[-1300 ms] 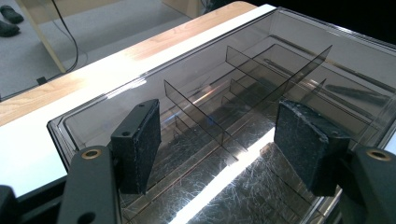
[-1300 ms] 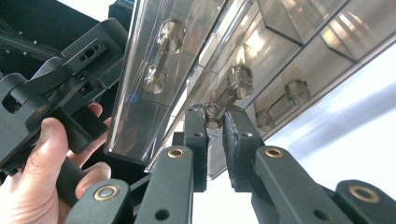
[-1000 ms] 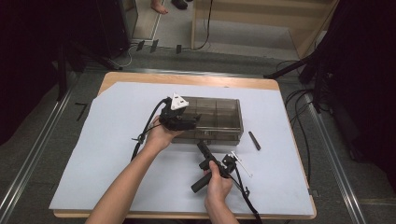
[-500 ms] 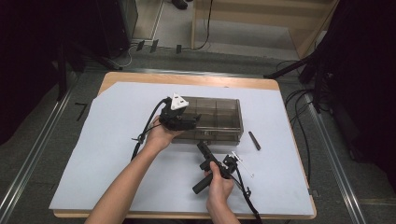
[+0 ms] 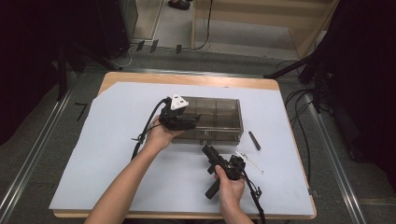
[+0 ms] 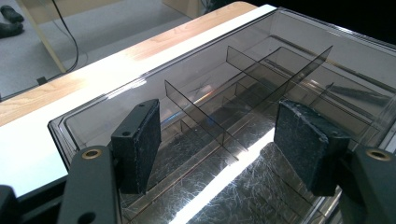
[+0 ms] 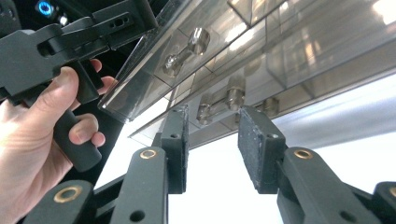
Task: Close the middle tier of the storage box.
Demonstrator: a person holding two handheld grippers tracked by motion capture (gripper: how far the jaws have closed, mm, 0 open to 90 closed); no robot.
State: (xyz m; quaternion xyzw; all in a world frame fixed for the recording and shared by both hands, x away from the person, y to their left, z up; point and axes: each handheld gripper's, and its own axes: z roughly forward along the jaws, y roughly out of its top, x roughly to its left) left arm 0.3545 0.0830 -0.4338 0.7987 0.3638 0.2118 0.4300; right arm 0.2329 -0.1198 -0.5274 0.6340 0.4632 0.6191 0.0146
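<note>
A smoky transparent compartment box [image 5: 212, 119] sits on the white sheet [image 5: 107, 140] that covers the wooden table [image 5: 187, 80], near the middle and slightly toward the far side. The left gripper [image 5: 180, 120] rests at the box's left end, just where it was a second ago; in the left gripper view its pads [image 6: 140, 140] stand wide apart over the dividers of the box [image 6: 243, 102], pressing on nothing that can be seen, and the lid looks raised at that end. The right gripper [image 5: 211, 154] is on the near side of the box, pointing at its front edge; compared with the earlier high view it has drawn slightly back toward the person and lifted a little. Its jaws have just been opening: in the right gripper view the fingers [image 7: 175, 140] now stand a moderate way apart with only bare white sheet between them, just short of the metal latch hardware [image 7: 231, 95] on the box's front wall. A small dark stick [image 5: 254, 140] and a thin pale strip [image 5: 250, 161] lie on the sheet right of the box, unmoved since the earlier frames
</note>
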